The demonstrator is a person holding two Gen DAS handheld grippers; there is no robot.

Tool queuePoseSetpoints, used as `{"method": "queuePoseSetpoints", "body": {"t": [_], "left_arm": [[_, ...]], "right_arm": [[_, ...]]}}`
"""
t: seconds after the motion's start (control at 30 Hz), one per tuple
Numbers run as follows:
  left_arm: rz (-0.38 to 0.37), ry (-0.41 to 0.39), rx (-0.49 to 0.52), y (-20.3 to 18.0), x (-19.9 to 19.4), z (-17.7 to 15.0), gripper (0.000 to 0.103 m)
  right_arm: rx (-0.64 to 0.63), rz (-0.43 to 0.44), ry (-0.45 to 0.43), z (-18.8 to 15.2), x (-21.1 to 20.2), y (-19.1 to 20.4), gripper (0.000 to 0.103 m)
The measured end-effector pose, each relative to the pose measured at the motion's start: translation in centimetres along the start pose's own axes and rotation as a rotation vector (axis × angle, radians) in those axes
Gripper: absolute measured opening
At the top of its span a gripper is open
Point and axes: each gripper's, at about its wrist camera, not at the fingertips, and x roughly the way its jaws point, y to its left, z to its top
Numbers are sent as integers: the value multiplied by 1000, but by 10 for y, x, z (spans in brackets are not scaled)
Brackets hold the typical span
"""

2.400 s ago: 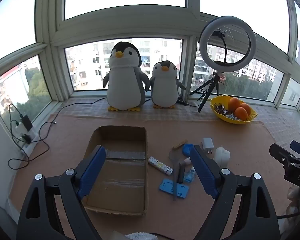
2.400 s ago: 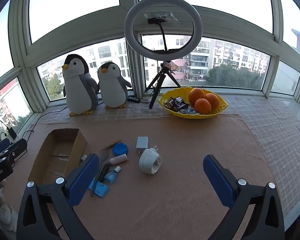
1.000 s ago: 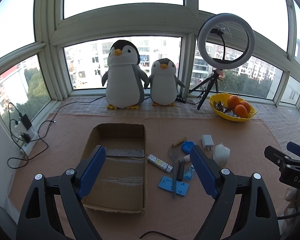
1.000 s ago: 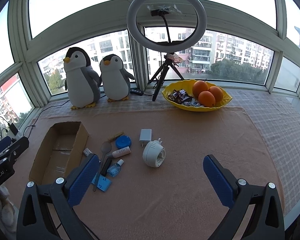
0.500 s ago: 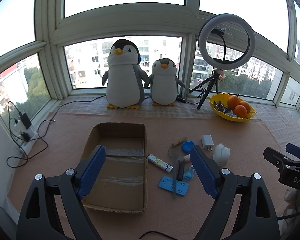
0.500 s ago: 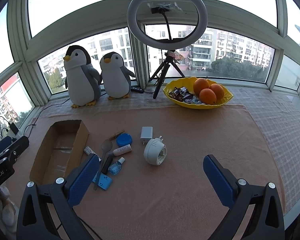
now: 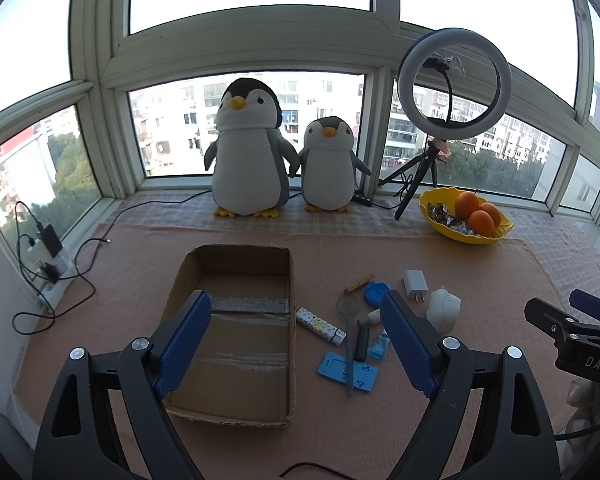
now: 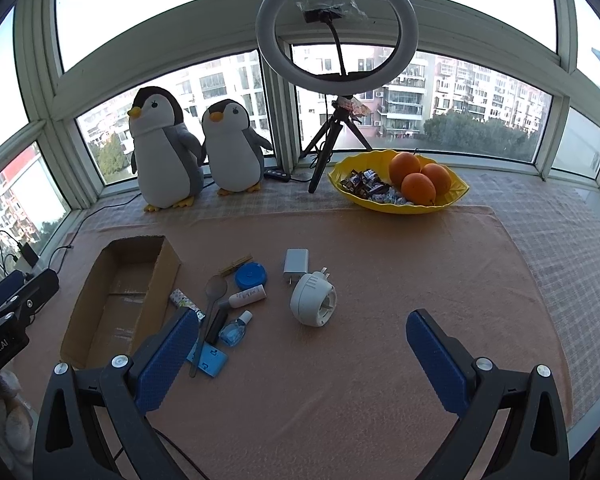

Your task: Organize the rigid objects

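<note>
Both jaws spread wide, empty; risk: the left gripper (image 7: 296, 344) or right gripper (image 8: 300, 356) nudges neighbours, since spoon (image 8: 208, 312), bottle (image 8: 234, 330) and card (image 8: 208, 362) touch beside the box (image 7: 236, 320).

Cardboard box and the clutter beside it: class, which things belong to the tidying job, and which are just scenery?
Job: cardboard box, white charger, round white plug, blue lid, spoon.
Scenery: penguins, ring light, fruit bowl.

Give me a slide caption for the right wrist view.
Open right gripper above a white round plug-in device, small items and an empty cardboard box.
</note>
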Motion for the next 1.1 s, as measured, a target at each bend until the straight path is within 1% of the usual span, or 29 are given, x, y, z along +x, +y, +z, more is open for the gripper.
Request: {"method": "queuePoseSetpoints", "body": {"t": [0.73,0.97,1.07,1.1], "left_arm": [[11,23,-11,15,11,-7,87],[46,50,-31,32,20,-15,87],[50,77,-59,46,26,-19,87],[63,83,-67,51,28,-20,87]], "right_arm": [[-7,3,31,-1,7,1,103],[-3,3,49,-3,14,-1,103],[-4,5,55,-4,17,-2,103],[-3,5,57,-5,17,-2,103]]}}
